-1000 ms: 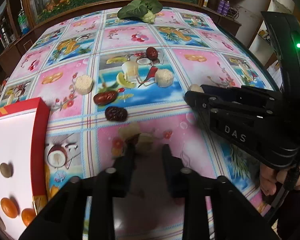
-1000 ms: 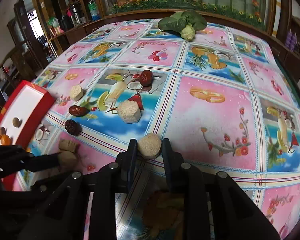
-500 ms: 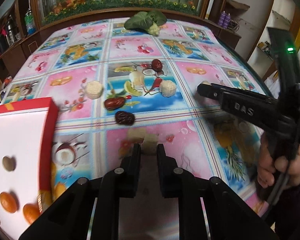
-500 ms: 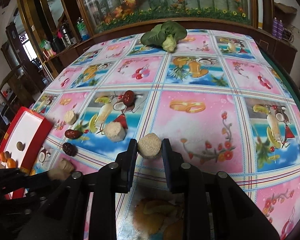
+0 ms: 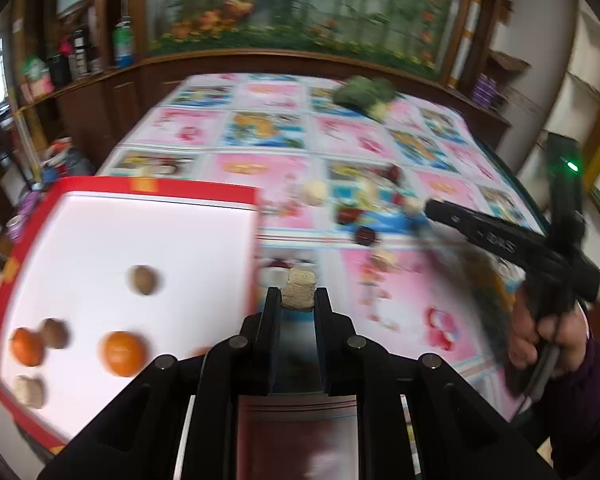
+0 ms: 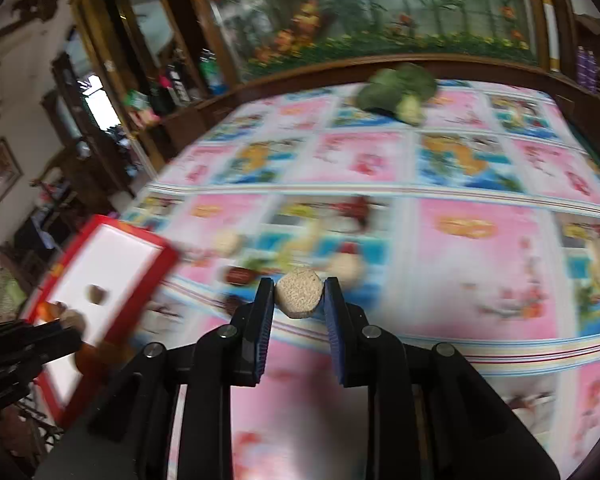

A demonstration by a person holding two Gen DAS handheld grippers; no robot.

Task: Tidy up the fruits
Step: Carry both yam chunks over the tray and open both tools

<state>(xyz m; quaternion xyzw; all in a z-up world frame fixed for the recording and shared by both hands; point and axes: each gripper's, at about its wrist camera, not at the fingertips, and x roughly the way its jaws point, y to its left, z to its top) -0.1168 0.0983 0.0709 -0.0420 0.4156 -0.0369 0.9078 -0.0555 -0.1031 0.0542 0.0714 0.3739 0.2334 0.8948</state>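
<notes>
My left gripper is shut on a beige grainy block, held in the air by the right edge of a red-rimmed white tray. In the tray lie two oranges, brown nuts and a beige piece. My right gripper is shut on a round beige cake, lifted above the fruit-print tablecloth. Red dates and more beige pieces lie blurred on the cloth. The right gripper shows at the right of the left wrist view.
A leafy green vegetable lies at the far end of the table. Wooden cabinets and shelves with bottles stand behind it. A hand in a dark sleeve holds the right gripper's handle near the table's right edge.
Both grippers have risen from the table with their beige pieces held. The left one has swung left toward the tray, which now fills much of its view.
</notes>
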